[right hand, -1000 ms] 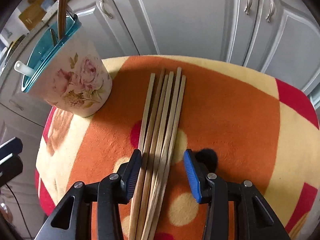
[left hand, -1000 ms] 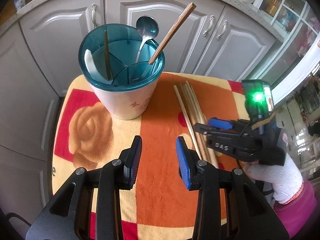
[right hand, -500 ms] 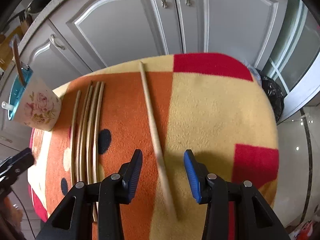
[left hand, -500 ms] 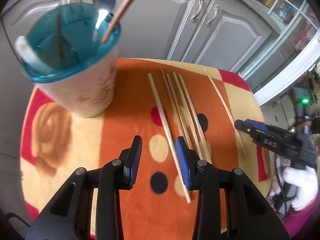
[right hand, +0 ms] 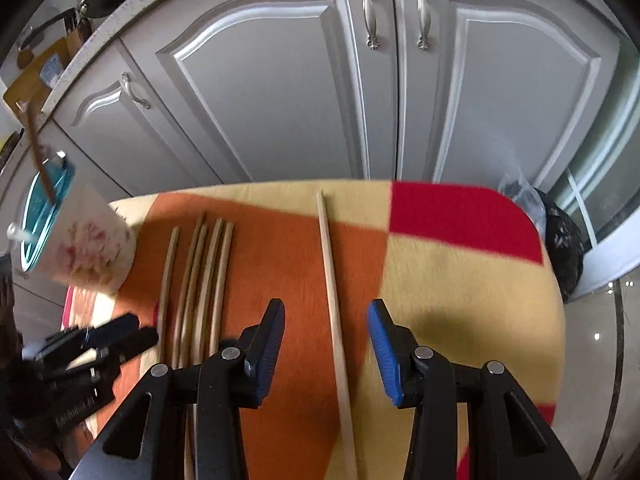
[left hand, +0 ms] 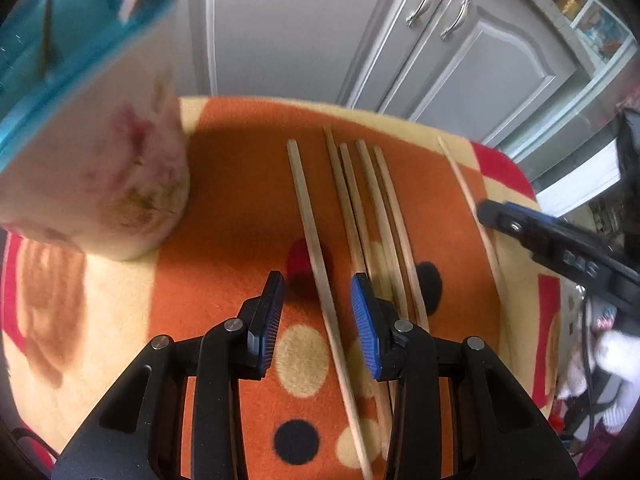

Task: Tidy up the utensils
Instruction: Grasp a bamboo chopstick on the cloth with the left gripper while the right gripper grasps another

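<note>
Two hand-held grippers gaped wide, nothing held: left hand-held gripper [left hand: 318, 312] straddled one chopstick [left hand: 316, 256], right hand-held gripper [right hand: 326, 340] straddled lone chopstick [right hand: 334, 312] on the table [right hand: 460, 280]; utensil holder [left hand: 92, 176] stood left.

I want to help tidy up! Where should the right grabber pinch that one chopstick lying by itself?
Pinch the lone chopstick mid-shaft, coming straight down from above. It lies flat on the blanket, already running between the open right gripper, fingers on either side.

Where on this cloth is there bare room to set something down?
Bare: the yellow-and-red stretch right of the lone chopstick, and the strip between it and the chopstick bundle. Crowded: from the bundle to the cup.
</note>
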Demonstrator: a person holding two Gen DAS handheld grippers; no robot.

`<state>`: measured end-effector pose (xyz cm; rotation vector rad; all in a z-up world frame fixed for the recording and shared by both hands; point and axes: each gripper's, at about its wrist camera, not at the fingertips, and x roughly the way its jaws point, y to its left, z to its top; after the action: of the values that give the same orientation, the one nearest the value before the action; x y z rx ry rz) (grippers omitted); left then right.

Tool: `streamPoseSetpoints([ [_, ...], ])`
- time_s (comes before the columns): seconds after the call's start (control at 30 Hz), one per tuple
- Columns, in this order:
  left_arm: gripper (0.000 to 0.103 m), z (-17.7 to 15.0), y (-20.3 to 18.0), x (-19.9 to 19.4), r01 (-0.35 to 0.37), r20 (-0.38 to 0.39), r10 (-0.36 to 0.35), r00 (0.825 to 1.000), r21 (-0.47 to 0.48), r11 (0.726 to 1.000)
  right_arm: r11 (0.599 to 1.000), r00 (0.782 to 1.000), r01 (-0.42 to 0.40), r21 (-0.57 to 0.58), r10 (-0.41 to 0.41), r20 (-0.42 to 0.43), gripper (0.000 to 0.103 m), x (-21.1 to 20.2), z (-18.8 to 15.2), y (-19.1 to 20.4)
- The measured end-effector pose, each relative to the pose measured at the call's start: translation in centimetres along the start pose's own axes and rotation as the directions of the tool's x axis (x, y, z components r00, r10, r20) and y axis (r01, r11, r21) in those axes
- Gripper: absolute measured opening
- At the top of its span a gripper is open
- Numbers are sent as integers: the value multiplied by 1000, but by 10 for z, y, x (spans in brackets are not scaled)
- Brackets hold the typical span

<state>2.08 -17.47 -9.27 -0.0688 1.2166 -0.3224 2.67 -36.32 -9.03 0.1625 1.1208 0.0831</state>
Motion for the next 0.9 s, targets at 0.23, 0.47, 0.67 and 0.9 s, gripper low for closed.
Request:
streamPoseSetpoints([
  [0.23,5,-3,10,3,45,-14,-45,999,-10,999,998,998,18,-68,-21,-55,5,22,-1,2],
  [0.47,4,-32,21,-18,66,-62,-63,996,50,997,996,993,-89,3,89,-82,5,-6,-45,-6],
  [0.67,4,-67,30,-26,64,-138,-50,989,106,992,991,979,-127,-35,120,-162,5,-18,-92,12],
  [0.9,12,-53,29,-32,29,-101,-17,995,127,991,994,991,-56,-98,43,-127,33,-18,-75,29],
])
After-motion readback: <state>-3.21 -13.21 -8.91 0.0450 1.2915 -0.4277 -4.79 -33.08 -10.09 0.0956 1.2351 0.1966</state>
